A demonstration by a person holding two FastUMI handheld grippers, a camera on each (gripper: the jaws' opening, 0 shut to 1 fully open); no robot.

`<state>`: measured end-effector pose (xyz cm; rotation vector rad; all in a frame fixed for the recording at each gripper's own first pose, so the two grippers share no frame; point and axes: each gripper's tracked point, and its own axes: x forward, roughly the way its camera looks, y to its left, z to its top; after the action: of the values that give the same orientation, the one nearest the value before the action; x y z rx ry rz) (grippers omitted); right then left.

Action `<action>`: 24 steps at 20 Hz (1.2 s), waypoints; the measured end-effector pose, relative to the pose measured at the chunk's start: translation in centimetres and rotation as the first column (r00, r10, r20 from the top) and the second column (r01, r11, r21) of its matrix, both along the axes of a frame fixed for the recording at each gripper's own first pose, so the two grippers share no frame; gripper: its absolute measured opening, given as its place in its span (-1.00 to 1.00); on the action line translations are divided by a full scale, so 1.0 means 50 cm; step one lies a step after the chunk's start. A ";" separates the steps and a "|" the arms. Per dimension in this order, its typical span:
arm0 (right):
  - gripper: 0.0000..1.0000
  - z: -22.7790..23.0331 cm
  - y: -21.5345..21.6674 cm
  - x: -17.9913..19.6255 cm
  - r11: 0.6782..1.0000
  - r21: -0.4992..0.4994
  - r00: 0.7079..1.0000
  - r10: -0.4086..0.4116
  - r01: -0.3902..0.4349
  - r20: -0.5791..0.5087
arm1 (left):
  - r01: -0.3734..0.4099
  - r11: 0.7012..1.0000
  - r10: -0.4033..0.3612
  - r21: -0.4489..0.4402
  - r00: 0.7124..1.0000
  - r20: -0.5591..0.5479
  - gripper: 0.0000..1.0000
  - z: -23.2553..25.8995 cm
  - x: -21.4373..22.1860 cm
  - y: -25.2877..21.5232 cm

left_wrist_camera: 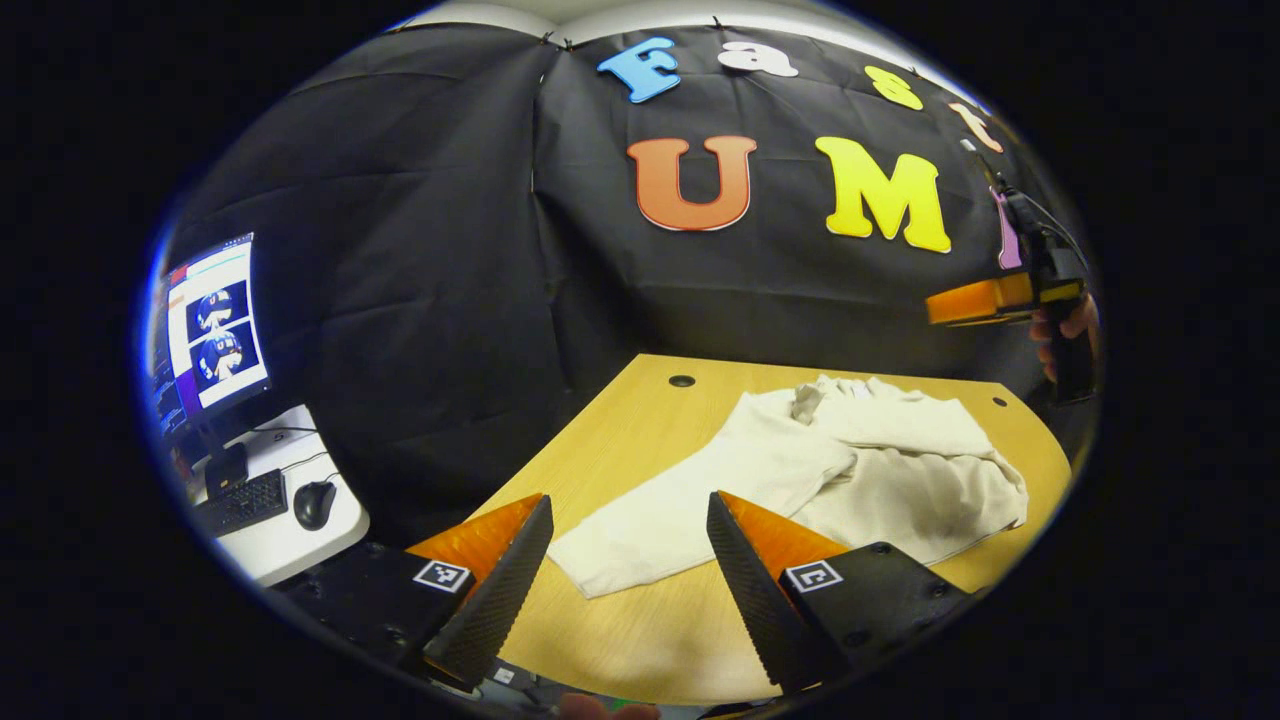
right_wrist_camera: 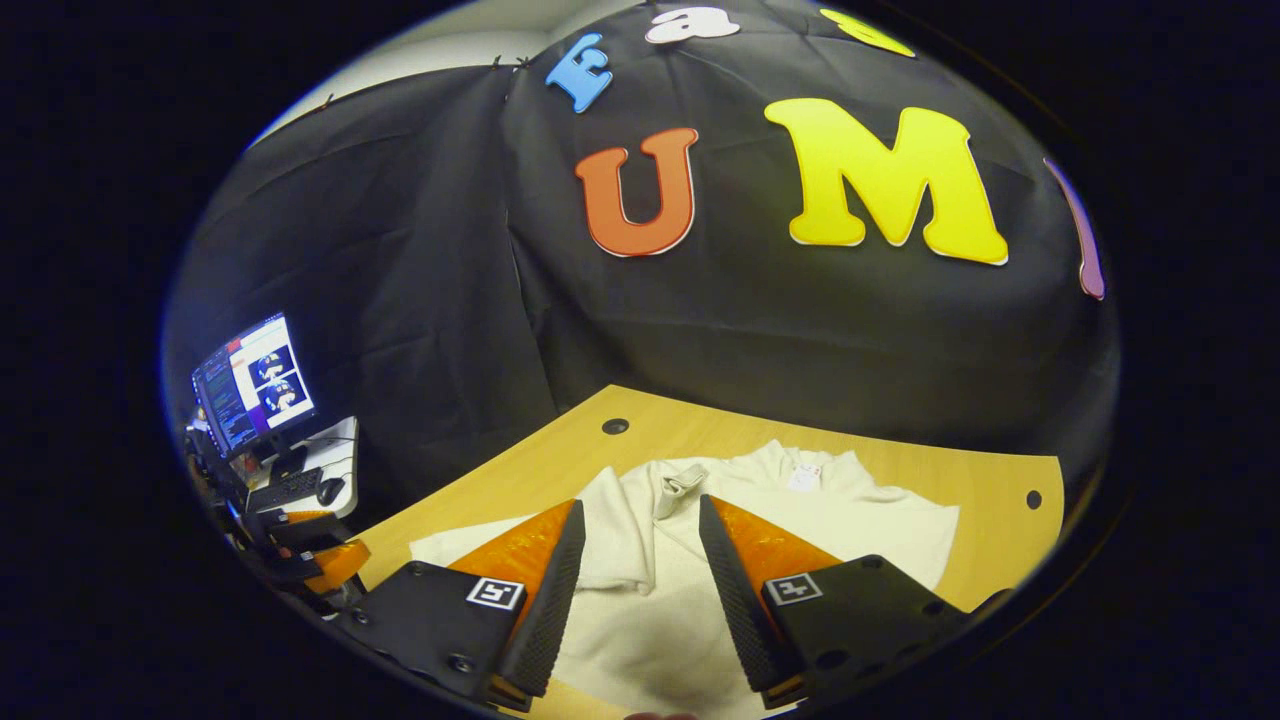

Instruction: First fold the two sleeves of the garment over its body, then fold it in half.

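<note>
On the table (left_wrist_camera: 640, 420), both grippers' jaws gape above the garment (right_wrist_camera: 850, 520); left view catches a mouse (left_wrist_camera: 314, 503).

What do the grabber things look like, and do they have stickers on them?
Each gripper, the left gripper and the right gripper, has two wedge-shaped fingers that are orange, with black, bumpy pads inside. Black blocks behind them carry small square black-and-white markers, like stickers.
</note>
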<state>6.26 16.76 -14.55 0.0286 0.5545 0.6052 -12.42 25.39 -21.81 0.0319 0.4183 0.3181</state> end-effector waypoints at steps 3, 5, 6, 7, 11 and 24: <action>0.45 0.042 -0.049 -0.054 0.999 -0.033 1.000 0.010 -0.009 0.018 | 0.035 0.999 -0.033 0.035 0.998 -0.053 0.97 -0.045 -0.001 0.040; 0.45 0.068 -0.083 -0.075 0.998 -0.057 0.999 0.001 0.001 0.033 | 0.079 0.996 -0.077 0.029 0.994 -0.074 0.97 -0.077 0.008 0.050; 0.45 0.082 -0.100 -0.083 0.998 -0.060 0.999 -0.017 0.019 0.035 | 0.102 0.995 -0.100 0.022 0.991 -0.085 0.96 -0.095 0.013 0.052; 0.39 0.094 -0.117 -0.088 0.998 -0.059 0.999 -0.036 0.038 0.034 | 0.117 0.993 -0.115 0.016 0.988 -0.099 0.96 -0.113 0.017 0.057; 0.45 0.081 -0.201 -0.120 0.987 -0.141 0.997 -0.082 0.082 0.002 | 0.147 0.988 -0.151 -0.035 0.981 -0.121 0.99 -0.172 0.034 0.082; 0.45 0.040 -0.240 -0.166 0.982 -0.117 0.983 -0.162 0.151 -0.092 | 0.218 0.971 -0.237 -0.102 0.942 -0.240 0.95 -0.259 0.078 0.096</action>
<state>-2.02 4.77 -12.55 -0.0008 0.6763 0.4207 -8.52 30.17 -34.74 0.0473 0.6712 0.0686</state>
